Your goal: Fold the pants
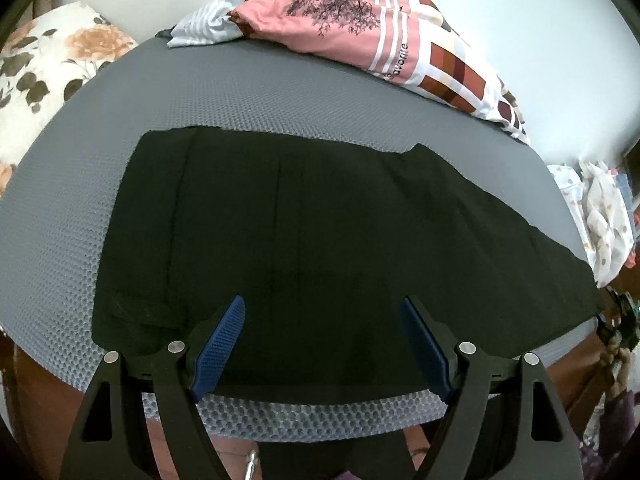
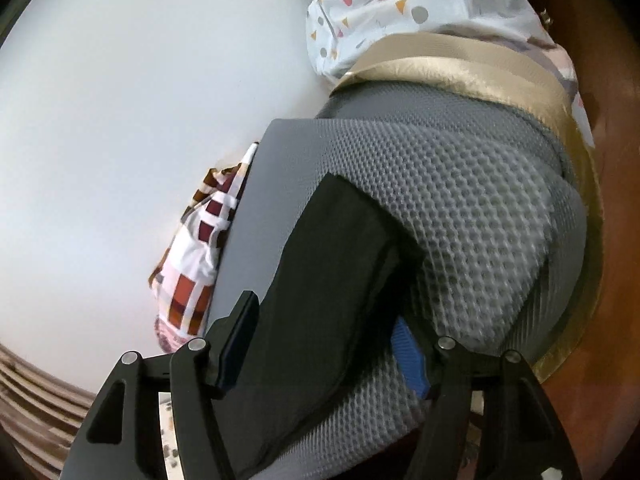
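1. The black pants [image 1: 304,240] are seen laid flat across the grey honeycomb-textured mat [image 1: 60,216], running from the left side of the left wrist view out to the mat's right edge, where the cloth narrows.
2. In the right wrist view the end of the pants [image 2: 320,300] is shown as a folded, layered band lying over the curved edge of the mat [image 2: 480,208].
3. The left gripper [image 1: 320,344] is held above the near edge of the pants with its jaws standing wide apart; nothing is gripped, and the blue pads [image 1: 222,344] are seen clear of the cloth.
4. The right gripper [image 2: 328,344] is placed around the pants' end, the cloth lying between its jaws. The jaws are partly open; one pad [image 2: 410,356] is seen just beside the fabric, and whether the cloth is actually pressed cannot be told.
5. At the far edge of the mat a pink and checked patterned cloth [image 1: 380,36] is bunched against the white wall [image 1: 520,0].
6. A floral pillow [image 1: 52,68] is seen at the left, and a white dotted cloth [image 2: 400,8] beyond the mat's right end, beside a beige strap [image 2: 460,64].
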